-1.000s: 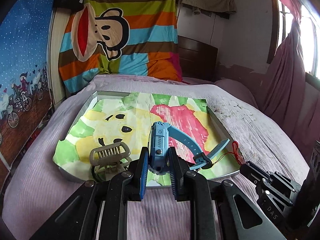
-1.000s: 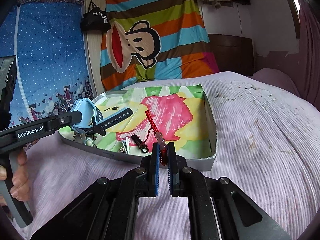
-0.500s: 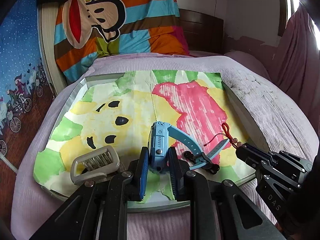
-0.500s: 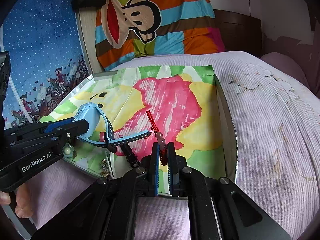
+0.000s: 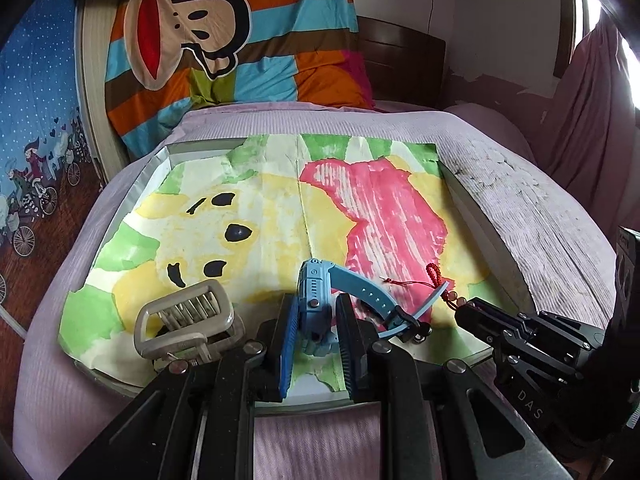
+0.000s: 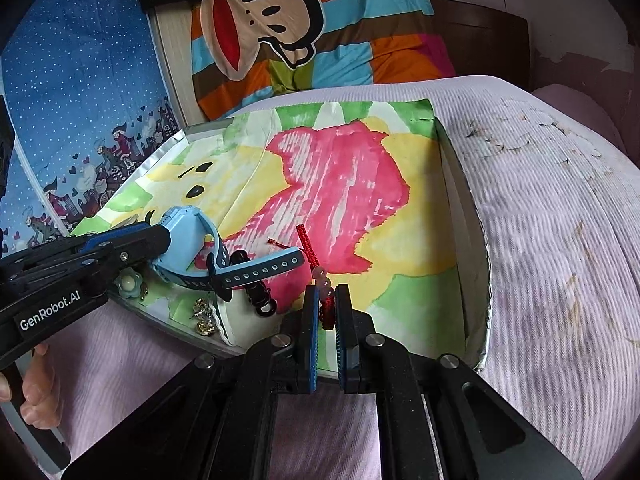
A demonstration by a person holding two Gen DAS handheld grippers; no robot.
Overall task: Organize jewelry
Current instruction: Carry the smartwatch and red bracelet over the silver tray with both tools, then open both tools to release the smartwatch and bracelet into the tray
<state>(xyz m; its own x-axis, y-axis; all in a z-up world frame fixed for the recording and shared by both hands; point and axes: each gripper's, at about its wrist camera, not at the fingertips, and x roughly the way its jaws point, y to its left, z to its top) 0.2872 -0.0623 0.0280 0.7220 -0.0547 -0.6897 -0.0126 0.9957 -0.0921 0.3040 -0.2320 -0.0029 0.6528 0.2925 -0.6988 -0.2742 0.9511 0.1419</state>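
Observation:
A shallow silver tray (image 5: 482,222) lined with a painted paper lies on the bed. My left gripper (image 5: 316,314) is shut on a light blue watch (image 5: 316,292) by its case, low over the tray's near edge, and the strap trails to the right. The right wrist view shows the same watch (image 6: 186,236) in the left gripper (image 6: 162,240). My right gripper (image 6: 327,306) is shut on a red cord bracelet (image 6: 306,244) with pink beads, whose free end rests on the paper. In the left wrist view that bracelet (image 5: 434,280) hangs from the right gripper (image 5: 466,310).
A beige hair claw (image 5: 184,320) sits in the tray's near left corner. A black clip (image 6: 260,296), gold earrings (image 6: 204,316) and a small flower-shaped piece (image 6: 128,282) lie near the front rim. A striped monkey blanket (image 5: 240,40) and a headboard stand behind. Pink bedding surrounds the tray.
Both grippers have come forward and lower over the tray, each still holding its piece. The red bracelet's free end now lies on the paper.

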